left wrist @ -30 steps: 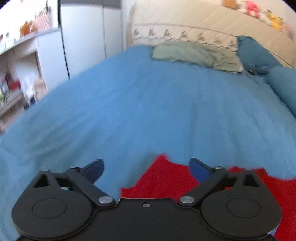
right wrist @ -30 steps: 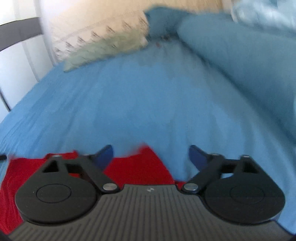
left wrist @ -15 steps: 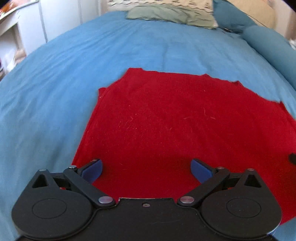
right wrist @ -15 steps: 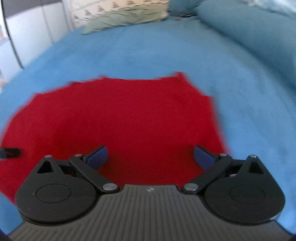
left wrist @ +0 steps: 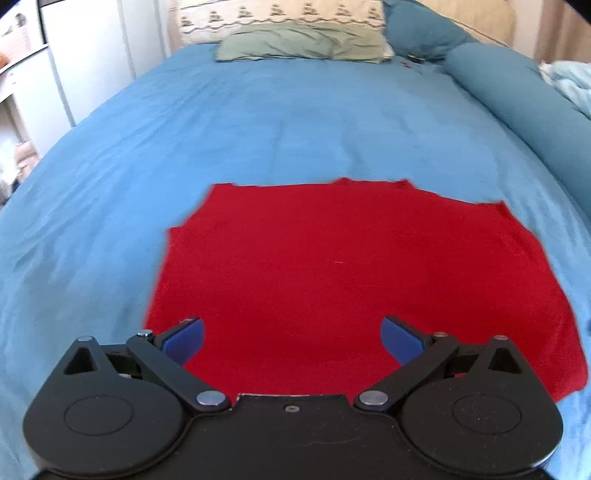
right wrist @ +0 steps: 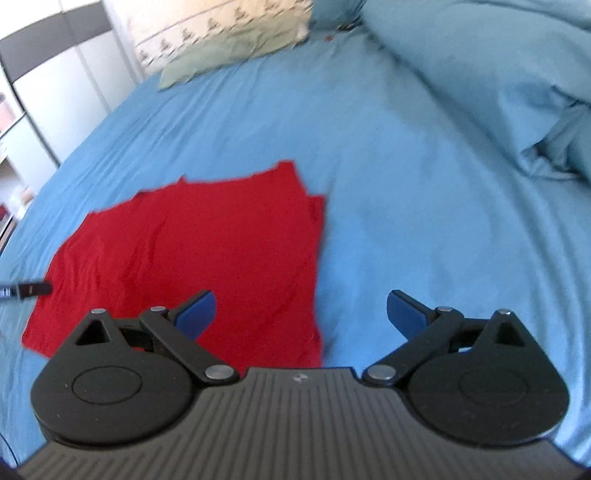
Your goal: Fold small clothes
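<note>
A red garment point(left wrist: 343, 269) lies spread flat on the blue bedsheet point(left wrist: 280, 122). It also shows in the right wrist view point(right wrist: 207, 251), with a folded layer along its right edge. My left gripper point(left wrist: 292, 338) is open and empty, above the garment's near edge. My right gripper point(right wrist: 301, 314) is open and empty, over the garment's right edge, with its right finger above bare sheet. A tip of the left gripper point(right wrist: 26, 290) shows at the left of the right wrist view.
A green pillow point(left wrist: 303, 46) and a patterned pillow point(left wrist: 280, 14) lie at the head of the bed. A rolled blue duvet point(right wrist: 491, 70) runs along the right side. White cupboards point(left wrist: 85, 55) stand to the left of the bed.
Both grippers have drawn back from the garment and lifted, so it looks smaller. The right gripper has shifted right, toward the garment's right edge. Both stay open.
</note>
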The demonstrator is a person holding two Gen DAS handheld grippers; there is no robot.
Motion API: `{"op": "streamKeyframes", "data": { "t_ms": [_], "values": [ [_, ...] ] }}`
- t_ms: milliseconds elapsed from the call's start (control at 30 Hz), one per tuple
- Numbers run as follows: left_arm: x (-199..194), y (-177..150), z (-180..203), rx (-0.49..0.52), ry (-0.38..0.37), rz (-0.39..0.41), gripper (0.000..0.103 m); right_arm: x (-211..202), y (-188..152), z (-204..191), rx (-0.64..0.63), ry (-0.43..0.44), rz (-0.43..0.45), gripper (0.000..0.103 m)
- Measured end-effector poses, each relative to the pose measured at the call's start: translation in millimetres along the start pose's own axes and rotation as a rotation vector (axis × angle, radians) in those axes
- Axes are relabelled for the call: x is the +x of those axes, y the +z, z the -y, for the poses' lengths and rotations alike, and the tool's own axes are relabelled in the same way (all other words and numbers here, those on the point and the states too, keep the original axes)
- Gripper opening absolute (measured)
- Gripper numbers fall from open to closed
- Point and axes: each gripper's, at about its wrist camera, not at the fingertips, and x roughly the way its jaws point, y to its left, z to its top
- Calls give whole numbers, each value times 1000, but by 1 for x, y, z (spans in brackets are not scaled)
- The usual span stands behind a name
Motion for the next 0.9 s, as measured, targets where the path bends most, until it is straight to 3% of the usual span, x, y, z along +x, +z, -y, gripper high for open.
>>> {"op": "streamKeyframes", "data": {
  "t_ms": [167,267,367,467,567,667,733,800,833,900],
  "values": [
    [23,-3,27,42,13,-20,103,39,-2,2,52,21,-30,103],
    [38,-6,35,33,19,-29,103,54,-5,3,65,48,-30,93],
    [54,-9,39,32,33,-55,103,64,-6,-1,44,58,-13,91],
    [66,-13,37,11,28,-88,103,66,-3,-8,15,83,-13,68],
    [72,-14,35,-5,22,-99,103,70,-3,-13,-10,80,-32,66],
    [75,-13,34,-9,17,-114,103,78,-2,-5,61,97,-47,66],
    [75,-13,34,-5,17,-121,103,78,1,-5,74,86,-50,58],
    [76,-12,34,-2,16,-128,103,71,6,-11,62,57,-49,36],
    [77,-11,33,-5,14,-136,103,67,9,-14,58,41,-47,30],
    [78,-9,31,-6,8,-155,103,57,19,-26,54,17,-47,28]
  ]
}}
